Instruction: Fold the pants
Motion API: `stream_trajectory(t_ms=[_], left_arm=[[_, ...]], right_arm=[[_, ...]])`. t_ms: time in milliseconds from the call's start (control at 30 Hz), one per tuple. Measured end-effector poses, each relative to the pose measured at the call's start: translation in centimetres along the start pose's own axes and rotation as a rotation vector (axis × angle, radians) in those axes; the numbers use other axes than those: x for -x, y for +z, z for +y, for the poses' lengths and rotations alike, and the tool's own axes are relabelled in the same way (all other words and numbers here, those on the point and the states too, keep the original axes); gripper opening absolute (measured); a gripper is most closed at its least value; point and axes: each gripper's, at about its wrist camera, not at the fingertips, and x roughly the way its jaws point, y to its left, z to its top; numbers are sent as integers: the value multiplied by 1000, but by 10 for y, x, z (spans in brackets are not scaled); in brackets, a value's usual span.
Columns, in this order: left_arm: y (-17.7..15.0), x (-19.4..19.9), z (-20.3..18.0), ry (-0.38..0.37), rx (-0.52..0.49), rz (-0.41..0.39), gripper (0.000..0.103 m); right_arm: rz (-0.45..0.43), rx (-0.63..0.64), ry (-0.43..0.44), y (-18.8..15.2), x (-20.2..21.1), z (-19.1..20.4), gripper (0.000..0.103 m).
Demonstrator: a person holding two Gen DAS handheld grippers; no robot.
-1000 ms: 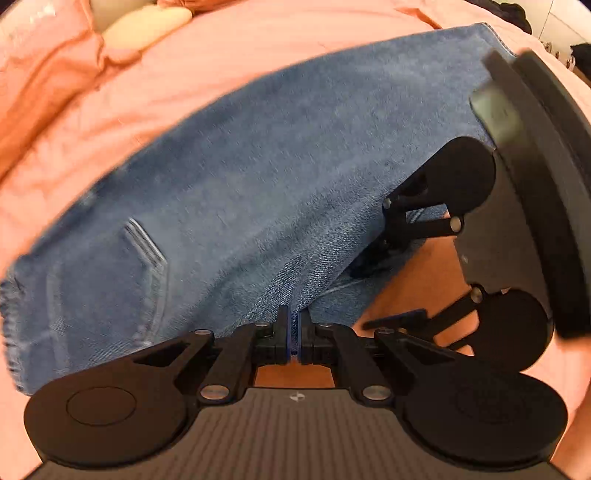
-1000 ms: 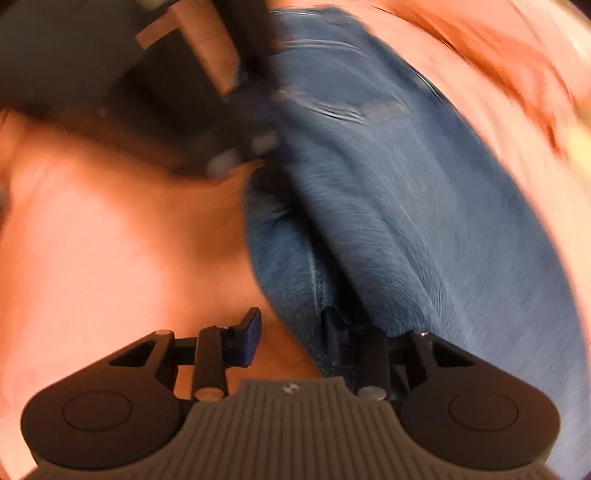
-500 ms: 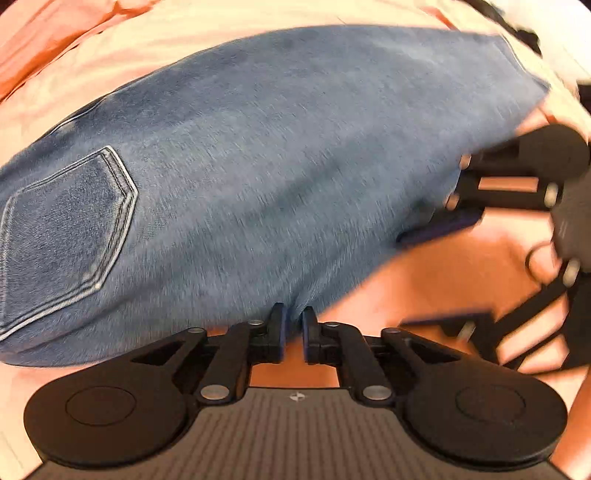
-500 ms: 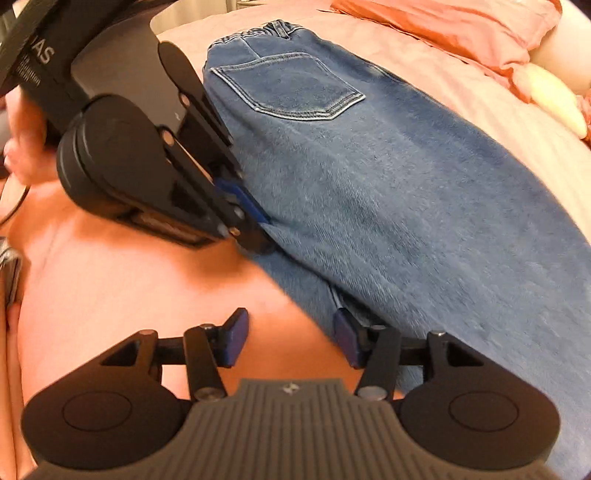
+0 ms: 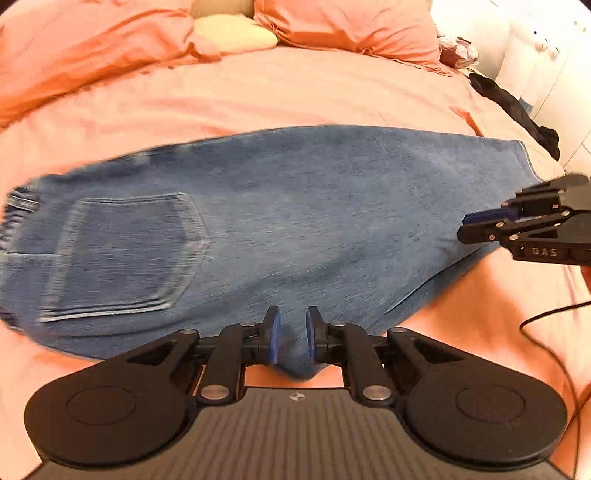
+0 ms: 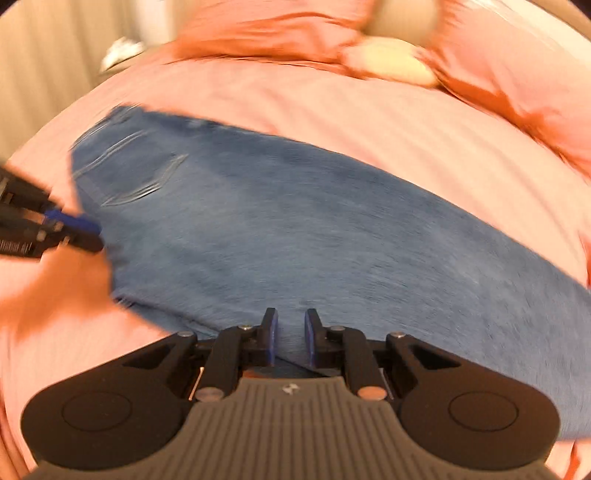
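The blue jeans [image 5: 295,221] lie folded lengthwise across the pink bed, back pocket [image 5: 122,254] up at the left, and also show in the right wrist view [image 6: 314,240]. My left gripper [image 5: 291,332] stands over the near edge of the denim, its jaws a little apart with a fold of denim between them. My right gripper [image 6: 290,332] sits over the near edge further right, jaws slightly apart above the cloth. Each gripper shows from the side in the other's view: the right one [image 5: 517,229] and the left one [image 6: 55,229].
The pink bedspread [image 5: 295,92] covers the bed. Pink pillows [image 5: 351,26] and a cream cushion [image 5: 236,33] lie at the head. Dark clothing [image 5: 517,110] hangs at the right edge. A black cable [image 5: 546,317] trails at the right.
Both grippers have pulled back from the jeans and apart along the near edge. The left jaws have opened a little; the right jaws have narrowed. The views are blurred by motion.
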Motion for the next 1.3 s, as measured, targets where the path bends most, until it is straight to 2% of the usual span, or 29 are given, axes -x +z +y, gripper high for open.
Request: stream_trajectory(t_ms=[100, 200, 433, 500, 567, 667, 767, 900, 1033, 1133, 1300], left_arm=[[-1, -18, -15, 29, -9, 18, 15], [-8, -44, -24, 34, -6, 115, 15], [-12, -48, -46, 116, -123, 164, 14], [-8, -45, -51, 130, -159, 182, 14], [-4, -41, -54, 142, -177, 163, 14], [8, -30, -59, 125, -149, 100, 15], [24, -26, -74, 123, -132, 43, 15], [47, -41, -105, 74, -116, 5, 16], [59, -61, -142, 23, -201, -32, 16], [69, -88, -172, -14, -285, -13, 18], [84, -129, -218, -26, -390, 7, 18]], right_arm=[[54, -50, -31, -10, -20, -13, 12], [120, -91, -37, -32, -35, -23, 11], [83, -172, 34, -48, -32, -39, 10], [88, -194, 41, -53, -25, -45, 5], [65, -247, 41, -63, -11, -58, 7], [-1, -357, 17, -80, 14, -95, 20], [-62, -502, -28, -95, 45, -143, 29], [-155, -729, -100, -124, 83, -215, 36], [-203, -913, -143, -160, 109, -281, 38], [-190, -960, -177, -174, 111, -309, 39], [-247, -1027, -120, -196, 100, -343, 39]])
